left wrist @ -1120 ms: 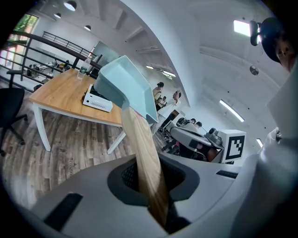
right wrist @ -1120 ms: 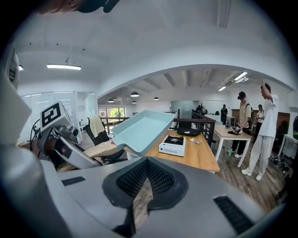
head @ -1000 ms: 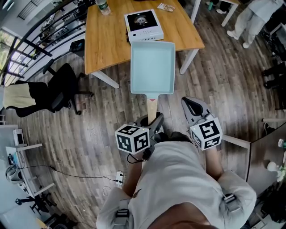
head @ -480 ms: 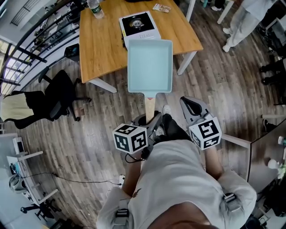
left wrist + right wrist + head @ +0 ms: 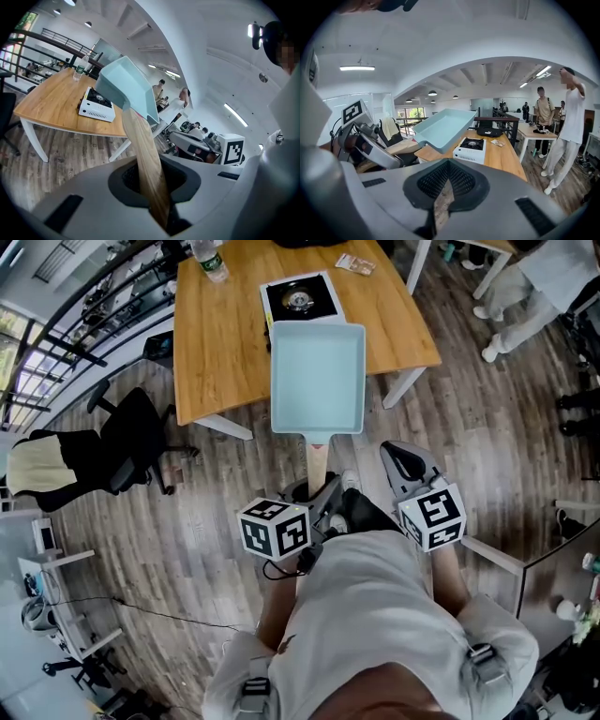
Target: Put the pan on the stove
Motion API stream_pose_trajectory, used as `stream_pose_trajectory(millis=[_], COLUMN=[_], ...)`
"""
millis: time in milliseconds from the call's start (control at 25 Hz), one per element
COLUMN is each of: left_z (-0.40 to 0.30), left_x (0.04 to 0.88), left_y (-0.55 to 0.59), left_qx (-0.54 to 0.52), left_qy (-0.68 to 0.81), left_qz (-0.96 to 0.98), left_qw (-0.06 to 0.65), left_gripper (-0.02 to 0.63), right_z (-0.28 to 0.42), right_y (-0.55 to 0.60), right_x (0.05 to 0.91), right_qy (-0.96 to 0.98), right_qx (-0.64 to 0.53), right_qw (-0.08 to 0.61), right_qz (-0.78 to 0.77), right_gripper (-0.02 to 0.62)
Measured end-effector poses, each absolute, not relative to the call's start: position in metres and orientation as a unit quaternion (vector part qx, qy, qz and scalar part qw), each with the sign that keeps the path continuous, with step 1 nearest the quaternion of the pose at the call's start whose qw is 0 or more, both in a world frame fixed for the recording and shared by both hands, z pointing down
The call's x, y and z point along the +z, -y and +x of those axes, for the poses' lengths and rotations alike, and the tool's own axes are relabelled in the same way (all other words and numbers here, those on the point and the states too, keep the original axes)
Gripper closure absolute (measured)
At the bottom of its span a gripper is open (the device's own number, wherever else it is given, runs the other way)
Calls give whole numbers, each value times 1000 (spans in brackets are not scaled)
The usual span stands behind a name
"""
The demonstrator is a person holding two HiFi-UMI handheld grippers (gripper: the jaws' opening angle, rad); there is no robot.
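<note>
The pan (image 5: pixel 317 376) is a light blue rectangular tray-shaped pan with a wooden handle (image 5: pixel 317 461). It is held level in the air above the near edge of the wooden table (image 5: pixel 214 343). My left gripper (image 5: pixel 323 509) is shut on the handle's near end (image 5: pixel 143 150). In the head view the pan's far rim overlaps the near side of the stove (image 5: pixel 300 298), a white portable burner with a black top. The pan (image 5: pixel 443 127) and the stove (image 5: pixel 471 149) also show in the right gripper view. My right gripper (image 5: pixel 401 463) is shut and empty, to the right of the handle.
A water bottle (image 5: pixel 208 257) and a small packet (image 5: pixel 354 263) lie at the table's far side, and a black bag (image 5: pixel 486 132) sits behind the stove. A black office chair (image 5: pixel 127 437) stands left of the table. People stand at the right (image 5: pixel 569 122).
The head view has swayed slightly left and back. The pan stays in the left gripper at about the same place over the table's near edge.
</note>
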State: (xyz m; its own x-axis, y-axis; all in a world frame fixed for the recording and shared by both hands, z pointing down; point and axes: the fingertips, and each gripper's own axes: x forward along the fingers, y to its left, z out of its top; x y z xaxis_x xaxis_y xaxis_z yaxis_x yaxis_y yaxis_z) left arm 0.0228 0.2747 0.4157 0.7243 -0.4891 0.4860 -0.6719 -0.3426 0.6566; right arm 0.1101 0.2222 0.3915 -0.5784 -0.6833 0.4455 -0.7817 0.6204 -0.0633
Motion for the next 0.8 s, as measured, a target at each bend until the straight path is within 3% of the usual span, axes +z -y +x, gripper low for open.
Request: stream_pose_trajectory(millis=[800], left_z=[37], left_x=[412], left_y=[-169], left_qx=[84], left_qy=[403], left_qz=[789], left_qw=[456], left_gripper=[545], right_z=[123], right_y=[-106], right_x=[385], right_qy=[903], right_qx=[113], right_qw=[197], right_qz=[366], right_gripper=[575])
